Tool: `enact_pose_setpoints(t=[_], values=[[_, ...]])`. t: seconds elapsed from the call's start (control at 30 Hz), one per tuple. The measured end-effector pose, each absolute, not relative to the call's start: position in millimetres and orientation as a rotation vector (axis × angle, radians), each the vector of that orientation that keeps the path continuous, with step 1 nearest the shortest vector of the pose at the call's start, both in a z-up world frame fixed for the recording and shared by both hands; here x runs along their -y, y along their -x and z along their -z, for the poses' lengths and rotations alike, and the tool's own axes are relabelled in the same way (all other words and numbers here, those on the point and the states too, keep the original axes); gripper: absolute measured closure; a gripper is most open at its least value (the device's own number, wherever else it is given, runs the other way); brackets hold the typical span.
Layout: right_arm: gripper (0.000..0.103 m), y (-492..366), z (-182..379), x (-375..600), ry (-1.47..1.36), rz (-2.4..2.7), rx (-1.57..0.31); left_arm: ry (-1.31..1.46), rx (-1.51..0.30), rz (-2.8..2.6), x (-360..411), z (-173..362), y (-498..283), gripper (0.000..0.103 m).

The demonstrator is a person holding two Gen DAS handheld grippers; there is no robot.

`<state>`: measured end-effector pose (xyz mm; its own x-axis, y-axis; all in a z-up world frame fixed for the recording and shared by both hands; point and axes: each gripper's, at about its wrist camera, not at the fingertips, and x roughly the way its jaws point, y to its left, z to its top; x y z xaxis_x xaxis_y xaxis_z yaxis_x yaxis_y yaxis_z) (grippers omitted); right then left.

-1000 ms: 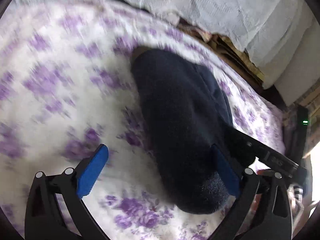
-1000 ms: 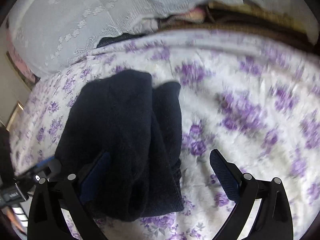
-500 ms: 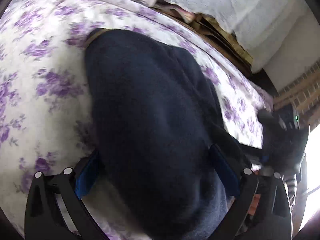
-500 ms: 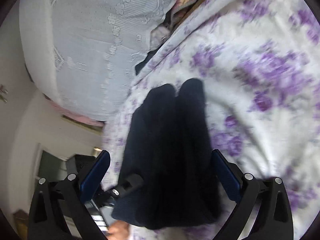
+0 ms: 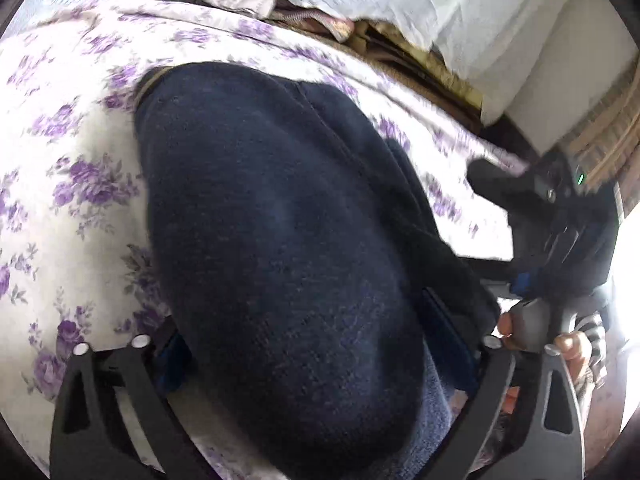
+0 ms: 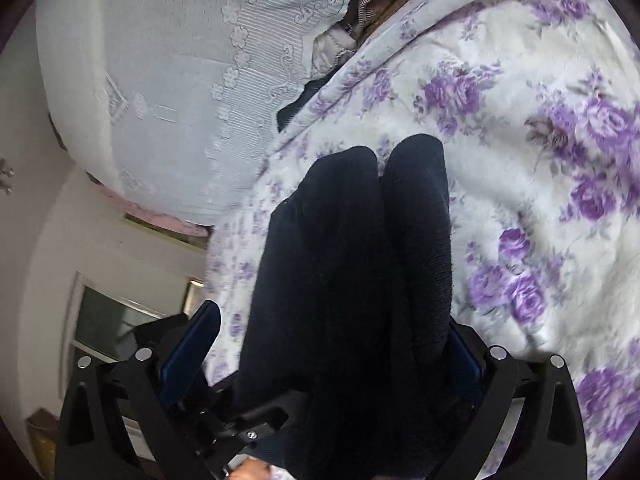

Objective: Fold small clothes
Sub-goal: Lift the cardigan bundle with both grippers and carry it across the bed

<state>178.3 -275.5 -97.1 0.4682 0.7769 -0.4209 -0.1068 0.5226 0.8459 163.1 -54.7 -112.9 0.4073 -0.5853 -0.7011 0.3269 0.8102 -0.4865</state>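
A dark navy knitted garment lies folded lengthwise on the purple-flowered bedspread. My left gripper straddles its near end. The jaws are closing, with the thick knit bulging up between the blue pads and hiding most of the left one. From the other side, my right gripper stands open around the garment. Bedspread shows between its left pad and the cloth, and the knit covers its right pad. The right tool's black body and a hand in a striped sleeve appear in the left wrist view.
A white lace cover drapes something bulky beyond the bed's far edge. Crumpled clothes are wedged between it and the bedspread. Pale walls and a doorway lie off the bed's side. Bright window light glares at the right.
My left gripper slid sideways until the garment's end sat between its jaws, which narrowed slightly. My right gripper rolled and tilted, and the garment now runs between its jaws too.
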Motion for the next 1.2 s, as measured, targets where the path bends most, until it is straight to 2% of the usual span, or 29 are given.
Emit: enact_pose_setpoints(t=[0.03, 0.13, 0.27, 0.53, 0.83, 1.2], values=[[0.003, -178.8, 99.7, 276.9, -0.857, -0.626, -0.931, 0.333, -1.0, 0.589, 48.5, 114.1, -166.5, 0.018], [0.003, -177.3, 96.7, 270.4, -0.79, -0.584, -0.932, 0.438, -1.024, 0.578, 35.1, 120.9, -180.8, 0.019], [0.003, -178.2, 94.9, 252.4, -0.658, -0.531, -0.936, 0.335, -1.024, 0.576, 51.1, 117.5, -177.2, 0.013], [0.003, -177.4, 97.3, 253.4, -0.611, -0.545, -0.915, 0.187, -0.934, 0.454, 66.5, 111.6, -157.7, 0.004], [0.003, -178.2, 96.7, 255.8, -0.634, -0.556, -0.901, 0.037, -0.78, 0.321, 73.5, 94.3, -135.7, 0.004], [0.003, -177.9, 96.1, 255.7, -0.634, -0.556, -0.9, 0.03, -0.773, 0.319, 72.4, 92.4, -133.1, 0.004]])
